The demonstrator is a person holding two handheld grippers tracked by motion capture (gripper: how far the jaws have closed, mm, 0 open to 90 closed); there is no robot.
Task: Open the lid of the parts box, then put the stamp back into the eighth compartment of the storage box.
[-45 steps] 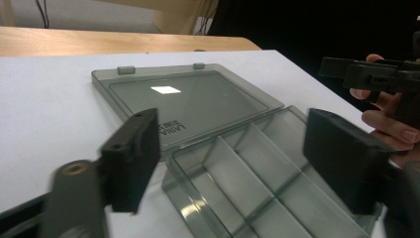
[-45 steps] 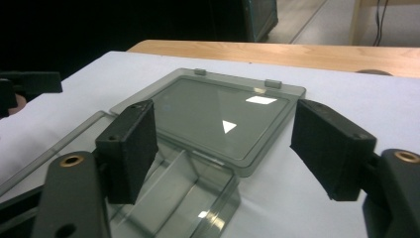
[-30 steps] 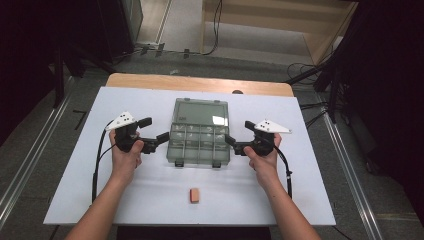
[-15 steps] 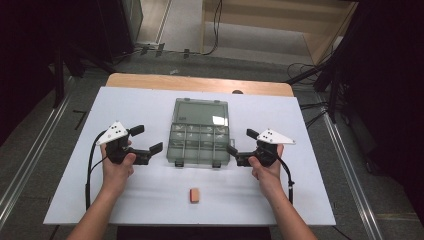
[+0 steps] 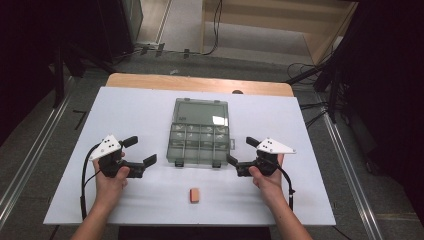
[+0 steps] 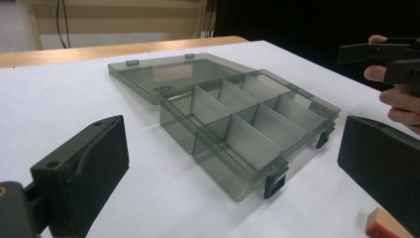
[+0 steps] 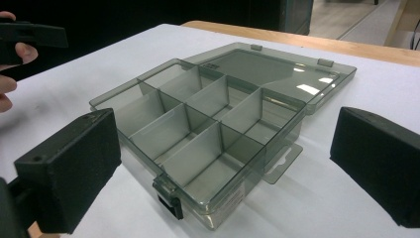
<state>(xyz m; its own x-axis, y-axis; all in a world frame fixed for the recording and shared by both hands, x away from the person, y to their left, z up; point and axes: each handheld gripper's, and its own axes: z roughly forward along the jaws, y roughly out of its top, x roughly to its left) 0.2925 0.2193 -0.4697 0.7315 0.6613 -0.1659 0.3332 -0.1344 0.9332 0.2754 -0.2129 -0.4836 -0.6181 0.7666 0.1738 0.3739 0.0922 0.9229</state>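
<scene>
Box [image 5: 200,137] sits mid-desk [image 5: 140,115], lid folded flat behind it, between my two grippers. Left gripper [image 5: 141,153] hangs just off its left side, jaws wide and holding nothing. If I come in low from here, I judge a jaw could shove the light box across the desk or snag a front latch [image 6: 275,181]. Every compartment I can see is bare. The eraser [image 5: 194,195] lies near the front edge. Right gripper [image 5: 242,153] is wide too, holding nothing.

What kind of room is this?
Probably a lab or workshop for recording tasks: a white table on a bare floor, loose cables behind it, and dark stands around.
</scene>
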